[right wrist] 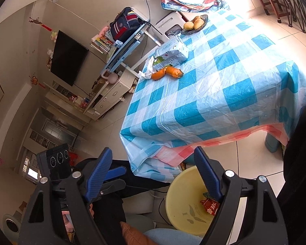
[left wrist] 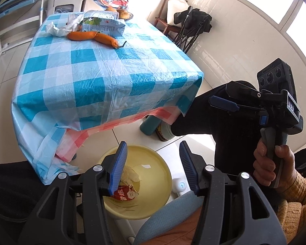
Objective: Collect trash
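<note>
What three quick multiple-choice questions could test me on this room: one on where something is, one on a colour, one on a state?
1. Where is the red wrapper?
A. On the tablecloth
B. Inside the yellow basin
C. On the wooden chair

2. What colour are the two sausages on the table?
A. Orange
B. Green
C. Purple

3. How do the fingers of the left gripper stand?
A. Clamped on a carton
C. Clamped on a sausage
B. Apart, holding nothing

Answers: 1 B, the wrapper lies with crumpled paper at the basin's bottom, on the floor beside the table. 2 A, both show orange next to the milk carton. 3 B, the blue pads stand apart over the basin with only air between.
</note>
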A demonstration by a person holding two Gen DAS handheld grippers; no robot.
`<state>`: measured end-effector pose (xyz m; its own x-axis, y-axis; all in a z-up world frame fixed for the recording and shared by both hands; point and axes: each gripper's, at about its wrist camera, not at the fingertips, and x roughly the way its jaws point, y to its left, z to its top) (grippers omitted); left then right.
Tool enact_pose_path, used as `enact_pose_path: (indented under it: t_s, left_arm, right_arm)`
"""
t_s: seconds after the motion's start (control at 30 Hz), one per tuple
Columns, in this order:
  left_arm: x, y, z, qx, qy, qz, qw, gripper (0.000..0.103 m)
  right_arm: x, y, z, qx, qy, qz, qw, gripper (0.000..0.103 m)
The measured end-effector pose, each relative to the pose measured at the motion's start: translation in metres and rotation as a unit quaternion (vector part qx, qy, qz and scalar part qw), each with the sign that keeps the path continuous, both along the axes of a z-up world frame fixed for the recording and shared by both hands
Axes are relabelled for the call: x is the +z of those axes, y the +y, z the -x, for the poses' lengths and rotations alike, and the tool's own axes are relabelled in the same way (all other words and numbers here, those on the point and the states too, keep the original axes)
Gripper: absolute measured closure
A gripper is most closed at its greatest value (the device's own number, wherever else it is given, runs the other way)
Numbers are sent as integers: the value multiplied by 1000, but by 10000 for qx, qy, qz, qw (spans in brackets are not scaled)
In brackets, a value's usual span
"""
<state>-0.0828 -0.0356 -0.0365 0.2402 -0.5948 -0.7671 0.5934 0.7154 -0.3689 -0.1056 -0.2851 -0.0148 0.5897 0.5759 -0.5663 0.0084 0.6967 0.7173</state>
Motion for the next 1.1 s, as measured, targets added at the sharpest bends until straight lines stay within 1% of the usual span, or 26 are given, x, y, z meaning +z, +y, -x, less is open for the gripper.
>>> enact_pose_path:
  t_s: [0.07,0.13,0.17,0.23,0.33,0.5,0.67,0.77,0.83,0.97,1.1]
  left_arm:
    - [-5,0,-5,6,-16,-127,9999,52]
    - [-12,2,-9,48,3,-225,9997,52]
    - [-16,4,-11,86,14,-263,9996,52]
    - [-24,9,-16,219,76,-277,9993,52]
    - [-28,16,-24,389,191,-181,9989,52]
    - [-21,20,-31,441,150,51,9989,50]
    - [-15,16,-33,289,83,6,9995,49]
    - [-18,14,-39,283,145,-55,9995,49]
    - [-19,13,-45,279,178,1,9995,48]
    - [-24,12,-63,411,284,95,9987,48]
    - [-20,20,-76,717,195,320,9967,48]
  right_arm:
    - [-4,5,-3,93,137,228,9996,24]
    - [-12,18,-9,408,393,441,9974,24]
    - [-16,24,-9,534,451,506,9963,24]
    - [-18,34,-10,716,431,694,9941,24]
    - [-18,41,-14,833,377,679,9935,24]
    - [-20,44,-21,852,424,649,9933,24]
    - [-19,46,-27,890,463,675,9927,24]
    - [-22,43,-33,910,569,662,9920,24]
    - [-22,41,-40,949,605,720,9910,24]
    - [-17,36,-59,1007,465,993,9889,24]
    - [-8,33,-75,1000,147,1234,9872,24]
